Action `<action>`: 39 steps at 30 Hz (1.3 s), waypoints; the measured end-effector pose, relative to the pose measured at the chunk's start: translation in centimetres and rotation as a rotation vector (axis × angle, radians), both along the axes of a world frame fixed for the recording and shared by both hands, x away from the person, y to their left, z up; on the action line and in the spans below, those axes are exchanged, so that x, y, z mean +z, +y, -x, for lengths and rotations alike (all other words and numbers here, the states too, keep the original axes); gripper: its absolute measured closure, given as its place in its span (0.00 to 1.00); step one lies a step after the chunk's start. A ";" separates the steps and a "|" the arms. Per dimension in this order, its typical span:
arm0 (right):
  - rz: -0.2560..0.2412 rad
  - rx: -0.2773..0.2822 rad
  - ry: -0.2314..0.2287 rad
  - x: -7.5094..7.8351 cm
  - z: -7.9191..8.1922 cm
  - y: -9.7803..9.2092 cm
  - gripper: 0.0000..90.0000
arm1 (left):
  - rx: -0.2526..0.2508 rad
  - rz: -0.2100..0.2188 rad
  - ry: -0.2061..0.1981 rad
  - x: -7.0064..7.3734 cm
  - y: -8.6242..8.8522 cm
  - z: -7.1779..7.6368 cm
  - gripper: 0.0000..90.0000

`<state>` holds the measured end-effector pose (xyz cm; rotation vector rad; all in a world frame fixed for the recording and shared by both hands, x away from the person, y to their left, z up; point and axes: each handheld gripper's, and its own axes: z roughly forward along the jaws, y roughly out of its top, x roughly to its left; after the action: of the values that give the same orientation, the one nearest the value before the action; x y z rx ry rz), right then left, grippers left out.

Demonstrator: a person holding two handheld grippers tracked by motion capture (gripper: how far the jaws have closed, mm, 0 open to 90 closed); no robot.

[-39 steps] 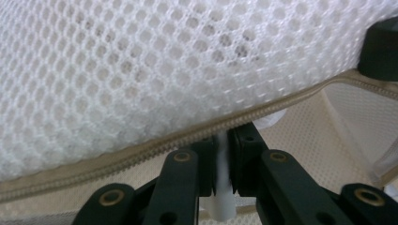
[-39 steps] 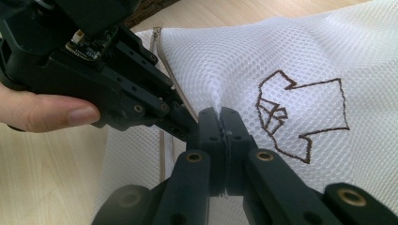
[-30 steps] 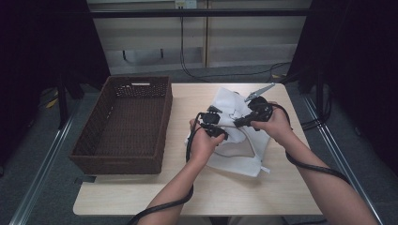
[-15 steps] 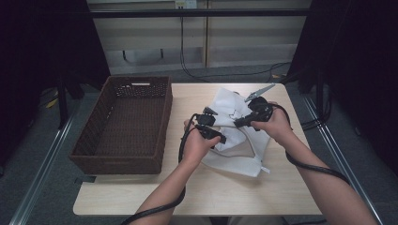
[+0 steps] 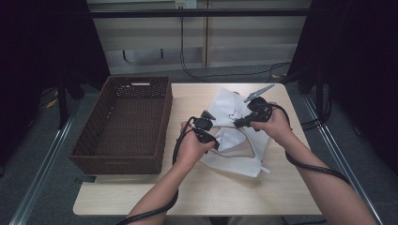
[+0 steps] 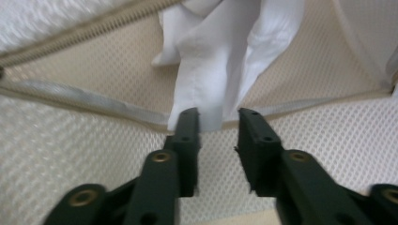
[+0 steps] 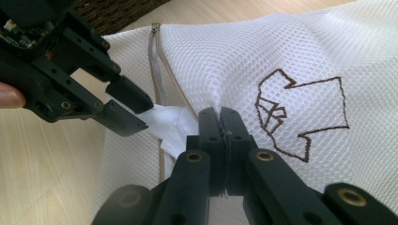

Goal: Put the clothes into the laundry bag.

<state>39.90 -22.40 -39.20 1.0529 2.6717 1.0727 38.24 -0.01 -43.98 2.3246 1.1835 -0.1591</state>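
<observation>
A white mesh laundry bag [image 5: 234, 157] with a brown shirt emblem [image 7: 300, 112] lies on the wooden table [image 5: 187, 192]. Its zipper [image 7: 157, 61] is open. My right gripper [image 7: 219, 115] is shut on the mesh beside the zipper opening and holds it up; in the high view the right gripper [image 5: 236, 124] sits over the middle of the bag. A fold of white cloth [image 6: 211, 70] pokes out of the opening. My left gripper [image 6: 218, 115] is open, and the tip of the cloth [image 7: 166, 123] sits between its jaws. From the high view the left gripper [image 5: 217, 142] is at the bag's left edge.
A dark wicker basket [image 5: 162, 122] stands on the left half of the table, close beside my left hand [image 5: 190, 147]. Cables trail from both grippers off the table's near edge. A grey pointed plate [image 5: 258, 91] sticks out beyond the right gripper.
My left hand has shifted slightly left and toward the near edge, staying at the bag's opening. The right gripper has kept its hold on the mesh in place.
</observation>
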 end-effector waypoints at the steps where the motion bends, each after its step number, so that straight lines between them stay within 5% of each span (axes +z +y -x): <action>1: 0.000 0.000 0.000 0.0 0.0 0.0 1.00 | 0.000 0.000 0.000 0.0 0.0 0.0 0.83; 6: 0.001 -0.003 0.004 -0.1 0.0 0.2 1.00 | -0.005 -0.008 0.012 -0.4 -0.5 0.1 1.00; 20: -0.002 -0.001 0.003 0.0 0.0 0.1 1.00 | 0.027 0.089 -0.012 -2.1 -2.3 -0.9 1.00; 28: -0.004 -0.001 -0.002 0.0 0.0 0.0 1.00 | 0.051 0.085 -0.032 -2.1 -2.4 -1.3 1.00; 35: -0.004 -0.001 -0.001 -0.1 0.0 0.0 1.00 | 0.039 0.051 -0.023 -0.9 -0.9 -0.9 0.87; 37: -0.007 0.003 -0.003 -0.2 0.0 0.0 1.00 | 0.030 0.031 -0.031 -0.8 -0.5 -0.7 0.78; 38: -0.004 0.003 0.000 -0.2 0.0 0.1 1.00 | 0.021 0.021 -0.031 -0.7 -0.4 -0.7 0.61; 39: -0.004 0.003 0.000 -0.2 0.0 0.1 1.00 | 0.026 0.029 -0.045 -0.7 -0.3 -0.6 0.61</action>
<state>39.86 -22.28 -39.35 1.0494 2.6732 1.0797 38.83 -0.33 -44.71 2.2753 1.1811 -0.1136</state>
